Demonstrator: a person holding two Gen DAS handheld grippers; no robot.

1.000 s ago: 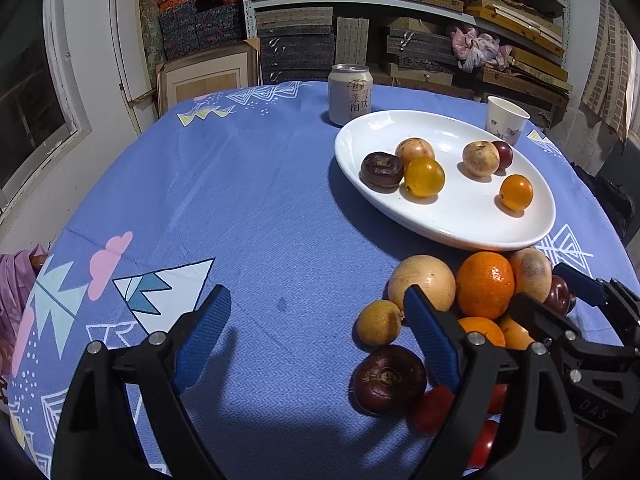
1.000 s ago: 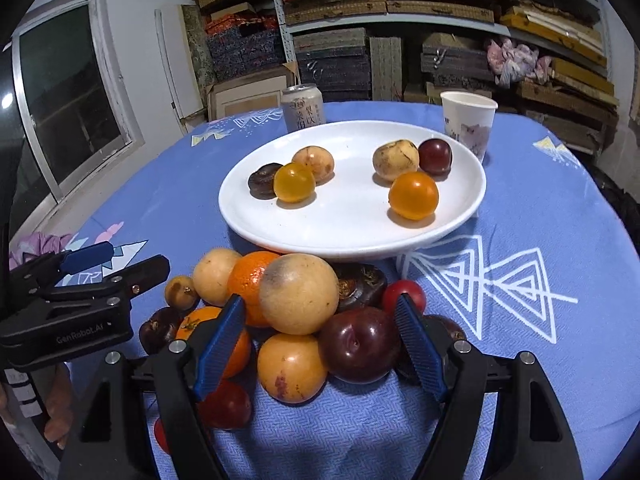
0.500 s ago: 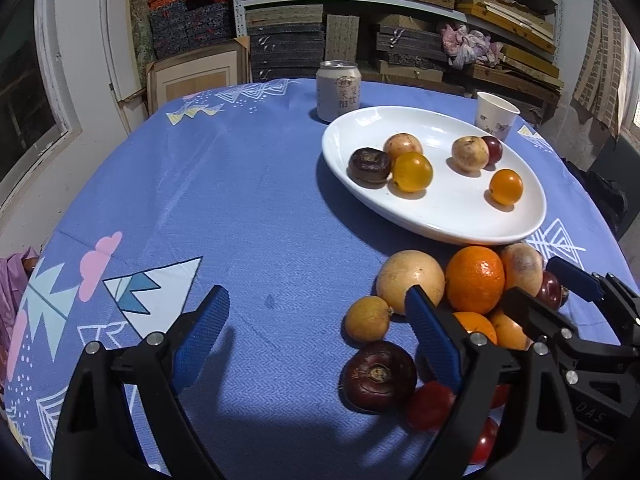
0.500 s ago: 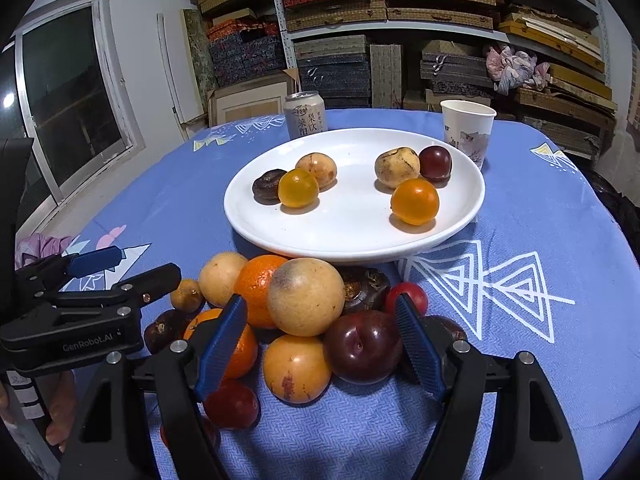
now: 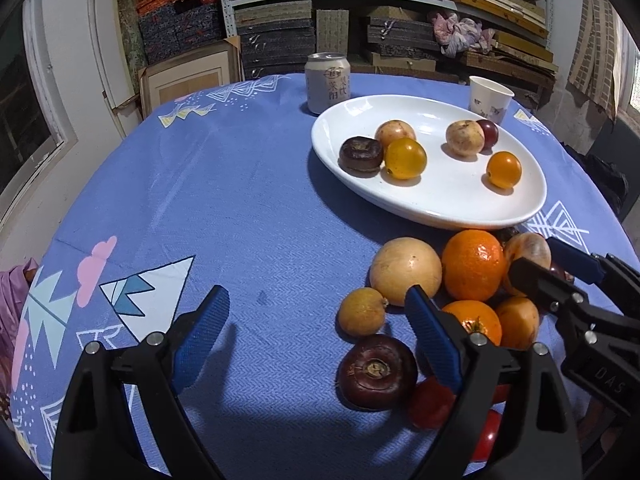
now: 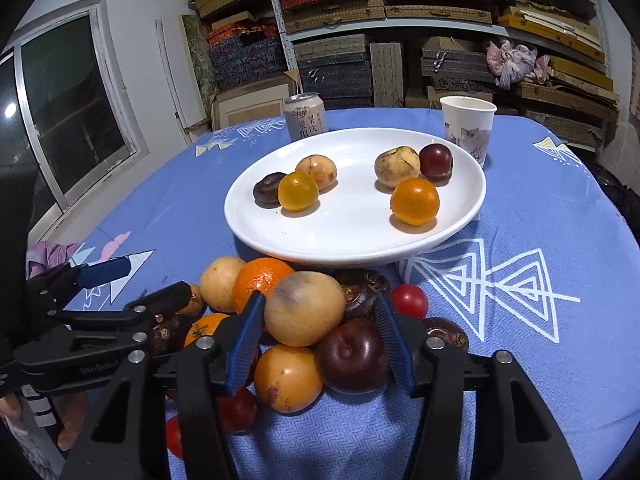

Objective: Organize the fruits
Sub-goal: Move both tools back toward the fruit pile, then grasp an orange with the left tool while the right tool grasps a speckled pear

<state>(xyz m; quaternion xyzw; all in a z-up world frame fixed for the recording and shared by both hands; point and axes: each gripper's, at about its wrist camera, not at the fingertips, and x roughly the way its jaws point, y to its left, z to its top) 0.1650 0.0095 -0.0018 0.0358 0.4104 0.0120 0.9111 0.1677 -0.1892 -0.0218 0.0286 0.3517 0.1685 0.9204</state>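
A pile of loose fruit lies on the blue cloth in front of a white plate that holds several fruits. My right gripper points into the pile and its jaws are closing. Between its blue pads sit a large tan fruit, a dark plum and a yellow-orange fruit; a gap still shows beside the tan fruit. In the left wrist view this right gripper flanks the tan fruit. My left gripper stands open over bare cloth left of the pile, beside a dark round fruit.
A drink can and a paper cup stand behind the plate. An orange, a pale round fruit and small red tomatoes belong to the pile. Shelves of boxes fill the back wall.
My right gripper's jaws have drawn closer together around the tan fruit and the plum. The left gripper and the fruit have stayed where they were.
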